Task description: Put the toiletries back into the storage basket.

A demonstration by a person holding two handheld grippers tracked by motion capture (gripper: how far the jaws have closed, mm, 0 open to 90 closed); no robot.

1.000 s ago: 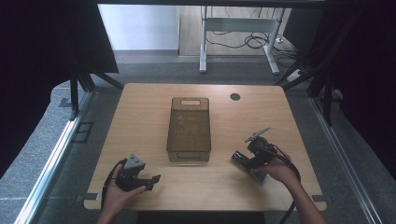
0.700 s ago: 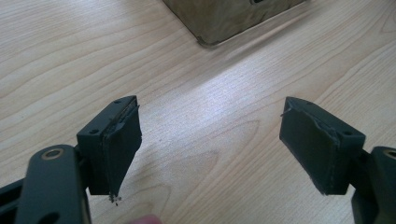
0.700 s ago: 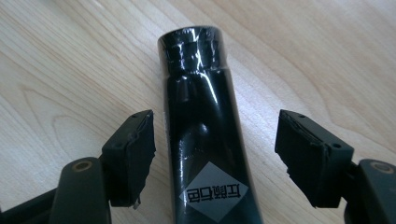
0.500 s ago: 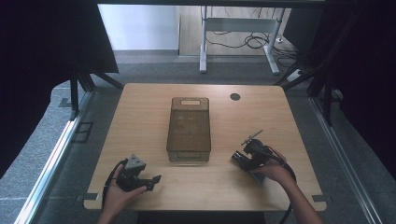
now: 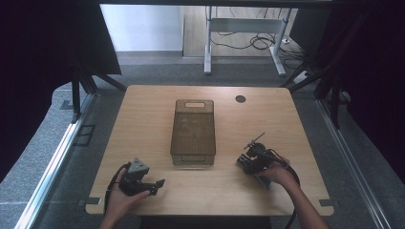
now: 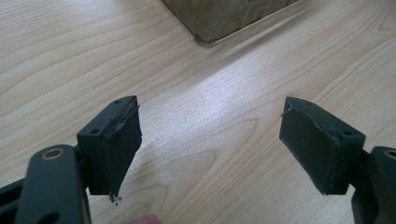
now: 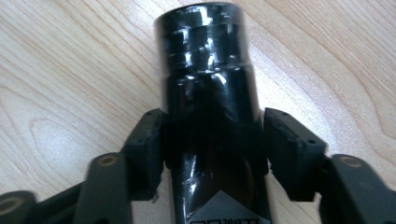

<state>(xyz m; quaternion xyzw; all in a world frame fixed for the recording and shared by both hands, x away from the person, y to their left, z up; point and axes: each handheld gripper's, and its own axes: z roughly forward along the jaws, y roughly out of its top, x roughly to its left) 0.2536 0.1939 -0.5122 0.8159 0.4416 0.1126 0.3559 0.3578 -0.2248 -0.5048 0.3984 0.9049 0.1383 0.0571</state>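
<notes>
Lying on the pale wooden worktop (image 5: 143,119), a black glossy bottle (image 7: 208,93) sits between the jaws of the right tool (image 7: 212,149), seen from the right gripper view. Its capped end points away from the camera, and a grey label marks the body near the bottom edge of that view. Both jaws stand against the bottle's sides, the left one touching it and the right one touching or nearly so; the jaws have just been closing, with the bottle between them. In the high view the right tool (image 5: 253,160) rests low over the near right part of the worktop, held by the person's right hand (image 5: 277,174), just right of a brown translucent box (image 5: 193,131) that occupies the middle. The box bears a lid with a slot handle at its far end.

At near left, the left tool (image 5: 153,183) is held in the left hand (image 5: 122,198), well apart from the bottle. From the left gripper view its jaws stand wide apart, released, with bare wood between them and a corner of the box (image 6: 219,18) beyond. A dark round hole (image 5: 240,98) marks the far right of the worktop.
</notes>
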